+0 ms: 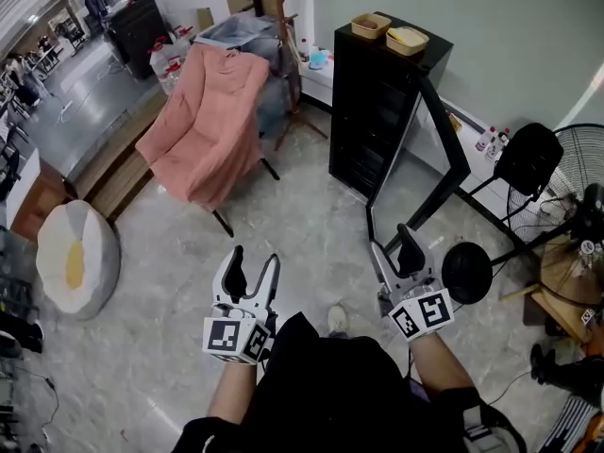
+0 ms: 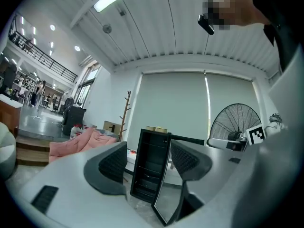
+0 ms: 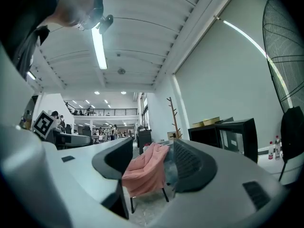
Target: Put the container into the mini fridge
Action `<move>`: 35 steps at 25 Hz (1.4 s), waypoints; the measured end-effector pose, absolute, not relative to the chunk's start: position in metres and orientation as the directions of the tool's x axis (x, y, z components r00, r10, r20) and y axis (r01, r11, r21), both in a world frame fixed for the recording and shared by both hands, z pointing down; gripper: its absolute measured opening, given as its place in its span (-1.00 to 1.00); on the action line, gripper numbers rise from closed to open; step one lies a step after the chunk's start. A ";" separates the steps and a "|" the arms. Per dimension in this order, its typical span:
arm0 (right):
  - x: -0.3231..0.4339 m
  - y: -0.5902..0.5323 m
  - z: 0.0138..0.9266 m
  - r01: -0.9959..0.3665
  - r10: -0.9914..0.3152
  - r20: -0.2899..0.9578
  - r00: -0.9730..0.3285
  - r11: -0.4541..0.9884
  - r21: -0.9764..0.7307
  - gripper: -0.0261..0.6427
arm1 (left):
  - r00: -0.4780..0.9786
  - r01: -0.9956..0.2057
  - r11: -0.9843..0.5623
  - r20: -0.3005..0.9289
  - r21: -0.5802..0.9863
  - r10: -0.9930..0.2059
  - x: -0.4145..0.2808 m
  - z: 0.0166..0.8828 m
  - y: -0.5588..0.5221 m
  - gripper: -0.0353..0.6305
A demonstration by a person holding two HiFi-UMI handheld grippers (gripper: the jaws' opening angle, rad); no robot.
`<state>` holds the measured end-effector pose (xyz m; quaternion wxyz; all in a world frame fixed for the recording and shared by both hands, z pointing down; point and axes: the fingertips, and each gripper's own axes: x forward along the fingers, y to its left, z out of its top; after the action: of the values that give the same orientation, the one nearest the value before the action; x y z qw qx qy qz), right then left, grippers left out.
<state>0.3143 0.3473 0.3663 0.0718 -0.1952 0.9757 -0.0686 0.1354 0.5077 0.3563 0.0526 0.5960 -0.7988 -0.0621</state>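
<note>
- Containers, two shallow tan ones, sit side by side on top of the mini fridge in the head view, well apart from both grippers; the black fridge stands against the pale wall with its glass door swung wide open toward the person
- Same view: the left gripper and the right gripper are held out over the grey floor, both released with nothing in them; the right gripper is just beside the lower edge of the open door
- Same view: a chair draped in pink cloth stands left of the fridge, a wooden coat rack behind it, and a black floor fan at the far right
- Left gripper view: the jaws stand apart and empty; through the gap the fridge shows with its shelves bare and its door open, the containers on its top; the fan is to the right, the pink chair to the left
- Right gripper view: the jaws stand apart and empty; the pink chair fills the gap between them, far off; the fridge with the containers on top lies to the right of the jaws
</note>
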 end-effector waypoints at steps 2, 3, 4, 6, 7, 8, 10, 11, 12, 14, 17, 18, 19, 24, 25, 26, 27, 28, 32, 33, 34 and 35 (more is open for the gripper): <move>0.311 0.330 0.367 -0.369 -0.390 -0.119 -0.913 0.914 -0.167 -0.14 | -0.288 -0.945 0.286 0.008 0.160 -0.957 0.130 0.355 0.490 -0.01; 0.309 0.322 0.367 -0.366 -0.388 -0.120 -0.914 0.915 -0.166 -0.14 | -0.293 -0.944 0.290 0.008 0.159 -0.956 0.128 0.355 0.482 -0.01; 0.307 0.314 0.368 -0.363 -0.384 -0.120 -0.916 0.917 -0.163 -0.14 | -0.300 -0.942 0.297 0.007 0.159 -0.954 0.125 0.355 0.474 -0.01; 0.304 0.299 0.369 -0.356 -0.376 -0.119 -0.919 0.921 -0.159 -0.14 | -0.315 -0.936 0.312 0.004 0.166 -0.949 0.121 0.355 0.461 -0.01; 0.304 0.292 0.369 -0.353 -0.373 -0.119 -0.920 0.922 -0.160 -0.14 | -0.321 -0.933 0.317 0.002 0.170 -0.947 0.120 0.355 0.454 -0.01; 0.305 0.285 0.369 -0.353 -0.374 -0.119 -0.920 0.922 -0.161 -0.14 | -0.323 -0.932 0.319 0.000 0.170 -0.946 0.120 0.354 0.448 -0.01; 0.307 0.270 0.371 -0.357 -0.377 -0.116 -0.919 0.920 -0.163 -0.14 | -0.320 -0.934 0.316 0.003 0.164 -0.947 0.121 0.354 0.434 -0.01; 0.307 0.264 0.373 -0.359 -0.379 -0.112 -0.919 0.918 -0.166 -0.14 | -0.318 -0.935 0.315 0.008 0.165 -0.948 0.121 0.355 0.427 -0.01; 0.306 0.259 0.376 -0.361 -0.382 -0.107 -0.918 0.917 -0.172 -0.14 | -0.314 -0.935 0.312 0.016 0.166 -0.949 0.121 0.356 0.422 -0.01; 0.304 0.250 0.380 -0.365 -0.386 -0.098 -0.917 0.913 -0.183 -0.14 | -0.303 -0.938 0.305 0.035 0.163 -0.952 0.120 0.359 0.413 -0.01; 0.298 0.235 0.382 -0.375 -0.393 -0.087 -0.916 0.912 -0.167 -0.14 | -0.295 -0.939 0.299 0.048 0.167 -0.954 0.114 0.365 0.398 -0.01; 0.295 0.229 0.383 -0.379 -0.395 -0.085 -0.915 0.911 -0.162 -0.14 | -0.292 -0.940 0.296 0.048 0.167 -0.955 0.111 0.367 0.393 -0.01; 0.291 0.224 0.385 -0.382 -0.398 -0.083 -0.913 0.910 -0.162 -0.14 | -0.290 -0.941 0.294 0.048 0.166 -0.956 0.107 0.370 0.387 -0.01; 0.269 0.199 0.387 -0.409 -0.427 -0.088 -0.900 0.896 -0.172 -0.14 | -0.269 -0.946 0.272 0.043 0.178 -0.962 0.079 0.376 0.357 -0.01; 0.264 0.192 0.387 -0.417 -0.436 -0.088 -0.896 0.892 -0.171 -0.14 | -0.259 -0.948 0.262 0.043 0.179 -0.965 0.073 0.378 0.348 -0.01; 0.258 0.184 0.387 -0.427 -0.445 -0.089 -0.891 0.888 -0.170 -0.14 | -0.248 -0.951 0.252 0.043 0.179 -0.968 0.066 0.379 0.339 -0.01; 0.252 0.176 0.387 -0.437 -0.455 -0.090 -0.886 0.883 -0.169 -0.14 | -0.237 -0.954 0.241 0.043 0.180 -0.970 0.059 0.381 0.329 -0.01; 0.245 0.167 0.386 -0.448 -0.466 -0.090 -0.880 0.878 -0.169 -0.14 | -0.225 -0.957 0.229 0.044 0.180 -0.973 0.052 0.381 0.318 -0.01; 0.215 0.137 0.383 -0.481 -0.500 -0.087 -0.862 0.860 -0.171 -0.14 | -0.171 -0.970 0.174 0.033 0.170 -0.985 0.021 0.377 0.283 -0.01; 0.206 0.131 0.383 -0.485 -0.503 -0.085 -0.860 0.858 -0.170 -0.14 | -0.164 -0.972 0.167 0.030 0.167 -0.986 0.013 0.377 0.277 -0.01; 0.197 0.125 0.383 -0.487 -0.505 -0.083 -0.859 0.857 -0.168 -0.14 | -0.161 -0.972 0.164 0.027 0.167 -0.987 0.004 0.376 0.271 -0.01; 0.189 0.119 0.382 -0.488 -0.505 -0.082 -0.859 0.857 -0.165 -0.14 | -0.161 -0.972 0.163 0.026 0.168 -0.987 -0.006 0.375 0.265 -0.01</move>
<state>0.1886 0.1193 0.3824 0.0611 -0.2583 0.9616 -0.0692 -0.0056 0.2655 0.3753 0.0644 0.6447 -0.7597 -0.0560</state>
